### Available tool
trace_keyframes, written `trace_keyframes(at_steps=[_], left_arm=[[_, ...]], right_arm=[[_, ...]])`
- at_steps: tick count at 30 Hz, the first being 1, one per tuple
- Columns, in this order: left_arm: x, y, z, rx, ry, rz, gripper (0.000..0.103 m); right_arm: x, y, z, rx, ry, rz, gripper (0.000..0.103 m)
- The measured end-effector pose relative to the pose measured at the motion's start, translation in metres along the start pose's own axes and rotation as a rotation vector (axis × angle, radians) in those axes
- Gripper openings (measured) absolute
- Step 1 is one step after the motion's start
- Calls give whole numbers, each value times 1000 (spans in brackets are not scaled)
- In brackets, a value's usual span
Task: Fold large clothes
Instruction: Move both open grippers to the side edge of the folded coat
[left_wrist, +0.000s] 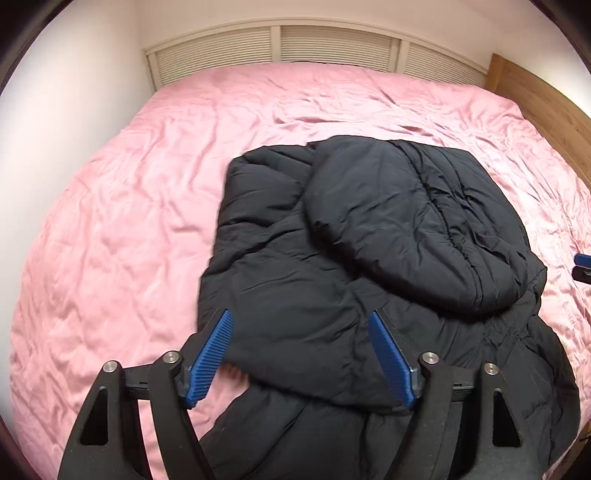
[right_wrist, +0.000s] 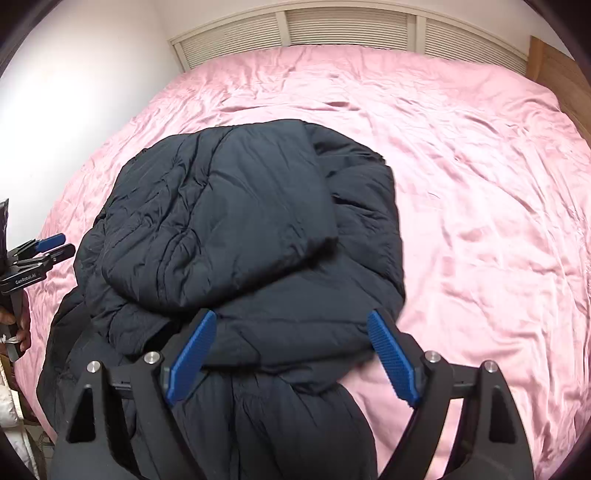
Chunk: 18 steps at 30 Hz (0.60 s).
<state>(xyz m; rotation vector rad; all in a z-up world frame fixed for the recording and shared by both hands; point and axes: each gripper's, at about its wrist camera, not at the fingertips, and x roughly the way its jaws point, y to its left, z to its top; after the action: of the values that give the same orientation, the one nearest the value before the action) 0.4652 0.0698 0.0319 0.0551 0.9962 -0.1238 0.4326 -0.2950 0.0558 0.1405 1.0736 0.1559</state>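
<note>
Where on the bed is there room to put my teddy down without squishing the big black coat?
The pink bedspread is bare to the left of the black coat, on its right side, and in the wide strip between the coat and the slatted headboard. The near middle is crowded: the coat and both open grippers fill it.

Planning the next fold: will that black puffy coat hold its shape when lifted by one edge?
Probably not. The coat lies in soft, rumpled layers on the pink bedspread, so a lifted edge would likely sag. Its puffy quilting suggests it is light for its bulk and may spring open. The smooth shell looks slippery.
</note>
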Motion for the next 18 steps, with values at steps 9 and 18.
trace_keyframes(at_steps=[9,18], left_arm=[[-64,93,-44,-123,64,109,94],[-91,144,-105,-215,162,149,95]], right_arm=[[-93,-63,-64,181,12,-78,93],[-131,-101,-118,348,31,-155,94]])
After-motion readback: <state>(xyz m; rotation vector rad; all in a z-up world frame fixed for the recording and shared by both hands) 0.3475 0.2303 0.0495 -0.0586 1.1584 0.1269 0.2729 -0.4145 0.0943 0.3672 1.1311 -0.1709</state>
